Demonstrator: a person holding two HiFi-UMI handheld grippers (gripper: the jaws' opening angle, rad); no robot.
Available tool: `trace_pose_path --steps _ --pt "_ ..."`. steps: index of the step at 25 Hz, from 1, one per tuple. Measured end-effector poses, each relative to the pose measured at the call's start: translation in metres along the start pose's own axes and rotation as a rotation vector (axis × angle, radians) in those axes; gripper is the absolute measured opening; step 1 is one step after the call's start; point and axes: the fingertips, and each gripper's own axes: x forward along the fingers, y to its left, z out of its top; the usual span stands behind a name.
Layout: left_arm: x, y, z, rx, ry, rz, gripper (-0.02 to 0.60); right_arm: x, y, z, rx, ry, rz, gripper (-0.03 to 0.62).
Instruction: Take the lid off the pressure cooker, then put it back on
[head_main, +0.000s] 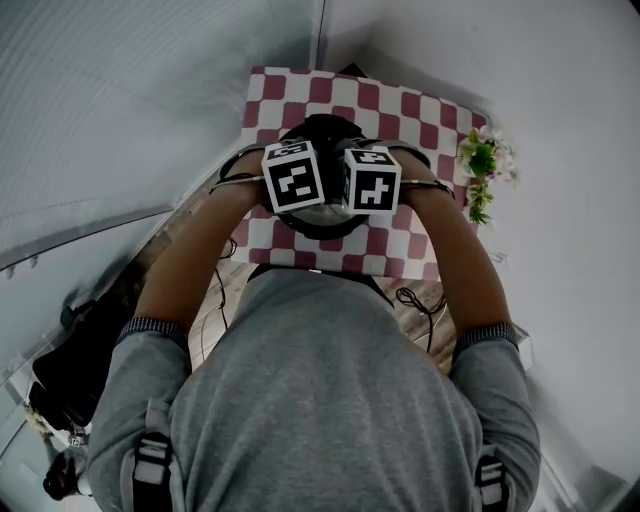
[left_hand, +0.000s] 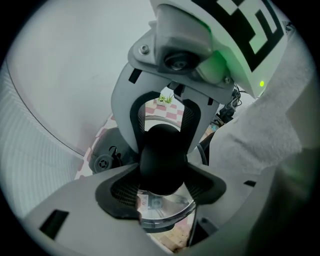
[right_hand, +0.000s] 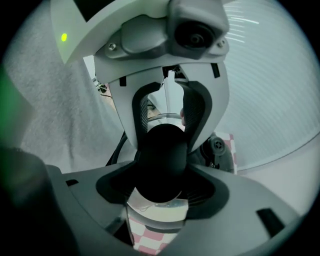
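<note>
The pressure cooker stands on a red-and-white checked table, mostly hidden under both marker cubes. Its shiny steel lid carries a black rounded handle. My left gripper grasps that handle from one side, its black pads pressed against it. My right gripper holds the same black handle from the opposite side, its pads against it too. Both point steeply down. In the head view the left gripper and right gripper sit side by side over the pot.
A small bunch of green and pale flowers stands at the table's right edge. A black valve sits on the lid's rim. Cables hang at the table's near edge. White walls close in behind and to the right.
</note>
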Motion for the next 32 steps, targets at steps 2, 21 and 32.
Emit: trace_pose_path --steps 2,21,32 --pt "0.001 0.0 -0.002 -0.026 0.01 0.009 0.301 0.002 0.0 -0.001 -0.038 -0.003 0.007 0.301" --pt "-0.028 0.006 -0.007 -0.084 -0.146 0.264 0.318 -0.022 0.004 0.001 -0.022 -0.146 -0.098 0.371" --pt "-0.113 -0.013 0.014 -0.246 -0.665 0.543 0.316 -0.123 0.016 0.009 0.25 -0.646 -0.461 0.356"
